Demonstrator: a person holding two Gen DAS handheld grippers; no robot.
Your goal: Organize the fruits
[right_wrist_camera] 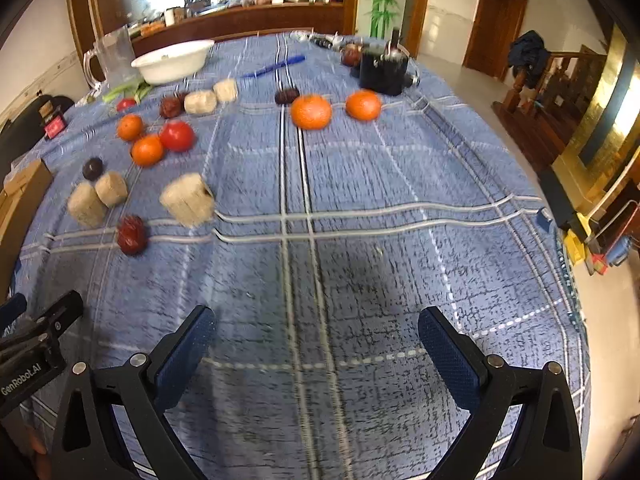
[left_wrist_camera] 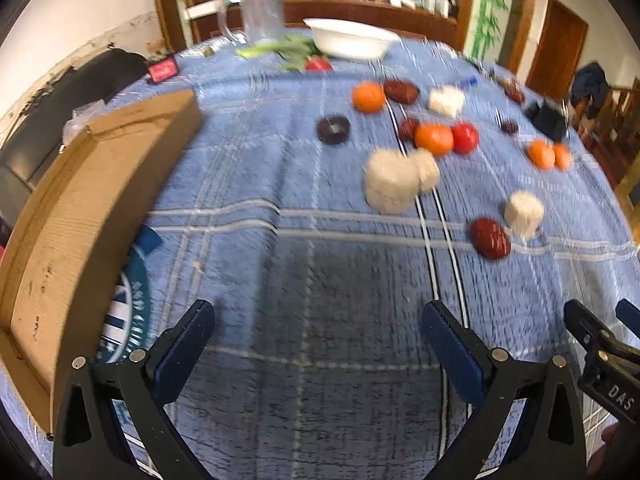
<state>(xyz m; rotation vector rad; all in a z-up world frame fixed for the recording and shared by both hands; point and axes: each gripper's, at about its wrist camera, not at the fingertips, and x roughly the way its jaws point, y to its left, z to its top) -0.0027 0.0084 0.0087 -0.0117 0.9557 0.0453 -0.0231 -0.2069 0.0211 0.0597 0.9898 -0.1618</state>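
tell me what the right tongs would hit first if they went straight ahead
Probably nothing soon: the open right tongs face bare blue plaid tablecloth; the far round orange tangerine looks first in line, though depth is unclear.

my table's blue plaid cloth [right_wrist_camera: 360, 184] carries oranges [right_wrist_camera: 311, 111], a tomato [right_wrist_camera: 177, 135], red dates [right_wrist_camera: 131, 235], beige blocks [right_wrist_camera: 187, 199]; white bowl [right_wrist_camera: 172, 62] at eleven o'clock, cardboard box [left_wrist_camera: 80, 216] at nine.

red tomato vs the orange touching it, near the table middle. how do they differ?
Colour: the red tomato is glossy red; the orange is matte orange.
Size: the tomato looks slightly bigger than the orange.
Position: in the right wrist view the tomato sits farther from the camera and to the right; the orange is nearer, to the left.
Shared: both are round, rest on the blue plaid tablecloth, and neither is held.
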